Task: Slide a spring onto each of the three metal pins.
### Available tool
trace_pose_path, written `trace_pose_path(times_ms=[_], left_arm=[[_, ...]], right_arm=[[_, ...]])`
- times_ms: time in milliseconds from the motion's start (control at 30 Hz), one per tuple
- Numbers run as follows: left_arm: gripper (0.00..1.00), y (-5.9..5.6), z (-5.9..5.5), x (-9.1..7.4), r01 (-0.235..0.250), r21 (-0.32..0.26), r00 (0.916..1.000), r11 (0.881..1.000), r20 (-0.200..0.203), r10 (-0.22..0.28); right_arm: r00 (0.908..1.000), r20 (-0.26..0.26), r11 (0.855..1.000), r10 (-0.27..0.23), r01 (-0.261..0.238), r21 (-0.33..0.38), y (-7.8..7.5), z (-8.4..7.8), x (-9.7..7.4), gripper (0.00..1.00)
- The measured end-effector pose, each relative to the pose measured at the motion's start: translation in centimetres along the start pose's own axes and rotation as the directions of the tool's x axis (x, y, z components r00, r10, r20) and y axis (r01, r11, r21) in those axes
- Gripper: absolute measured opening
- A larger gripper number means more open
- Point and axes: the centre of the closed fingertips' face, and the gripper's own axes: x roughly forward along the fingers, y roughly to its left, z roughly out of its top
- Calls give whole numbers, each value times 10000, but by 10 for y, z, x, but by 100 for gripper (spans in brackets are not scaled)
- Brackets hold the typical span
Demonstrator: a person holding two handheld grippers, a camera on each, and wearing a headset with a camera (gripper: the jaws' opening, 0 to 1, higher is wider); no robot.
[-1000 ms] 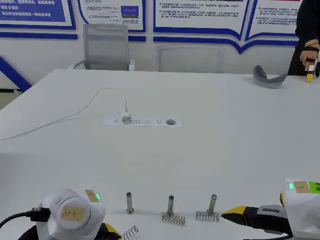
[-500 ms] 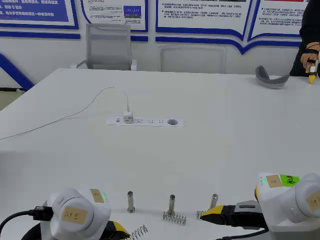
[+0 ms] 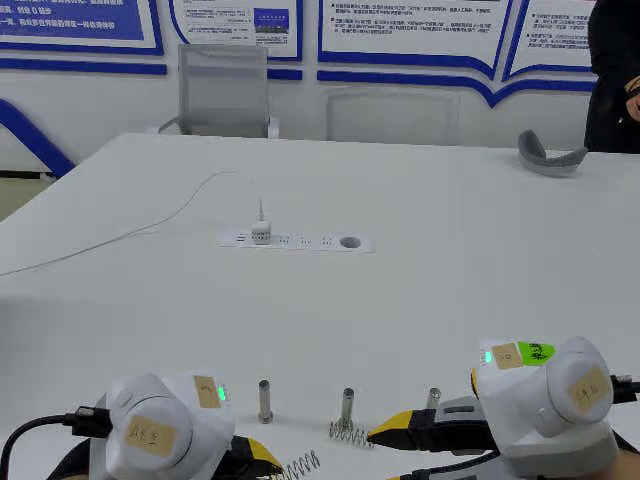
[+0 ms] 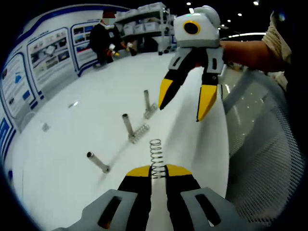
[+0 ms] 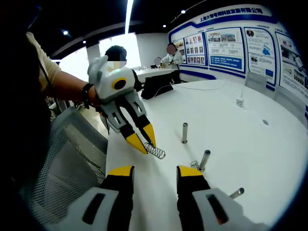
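held spring (image 4: 155, 156): my left claw (image 4: 153, 171) is pinching its near end between the yellow tips, jaws clamped almost together on the wire. The rest of the coil is sticking straight out ahead of the tips.
left pin (image 4: 97, 162): is standing upright on the table (image 3: 420, 300), just ahead and to the left of the left claw.
middle pin (image 4: 128, 126): is standing farther ahead of the left claw. A loose spring (image 4: 139, 132) is lying against its foot.
right pin (image 4: 147, 100): is standing farthest from the left claw, just below the tips of my right claw (image 5: 155, 171). A second loose spring (image 4: 151, 110) is lying at its base.
right claw: its jaws are spread wide and gripping nothing. It is hovering low over the near edge of the table and facing the left claw, with the held spring between the two.
power strip (image 3: 295, 241): is lying well beyond both claws at mid-table, with a cable (image 3: 150, 228) trailing off to the left.
chair (image 3: 222, 90): is standing past the far edge of the table.
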Motion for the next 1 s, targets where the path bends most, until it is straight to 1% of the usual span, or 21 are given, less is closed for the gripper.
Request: trace_pose_path(times_ms=[167,267,367,467,500,733,900,1000], left_arm=[[10,-9,8,-1,301,528,9993,9982,210,-312],[10,-13,13,-1,427,729,9982,9964,382,-455],[10,-19,19,-2,620,1029,9958,9928,612,-686],[10,-27,26,-4,862,1526,9916,9845,821,-996],[10,-28,27,-4,885,1589,9911,9833,845,-1028],[10,-33,34,-3,922,2082,9879,9737,1032,-1156],[10,-35,37,-3,945,2258,9864,9696,1104,-1218],[10,-35,38,-3,928,2277,9860,9693,1147,-1214]], right_arm=[[9999,-41,9998,158,-158,-108,3,1,5,35],[9997,-46,9996,259,-260,-135,5,2,6,34],[9994,-29,9993,349,-349,-150,6,2,7,32],[9991,-19,9990,425,-425,-140,8,3,8,32],[9990,-23,9989,451,-451,-139,9,3,8,31],[9975,-90,9976,694,-695,-67,14,2,10,28],[9964,-166,9965,831,-831,-26,18,0,10,24],[9958,-189,9960,893,-893,-6,20,-1,10,22]])
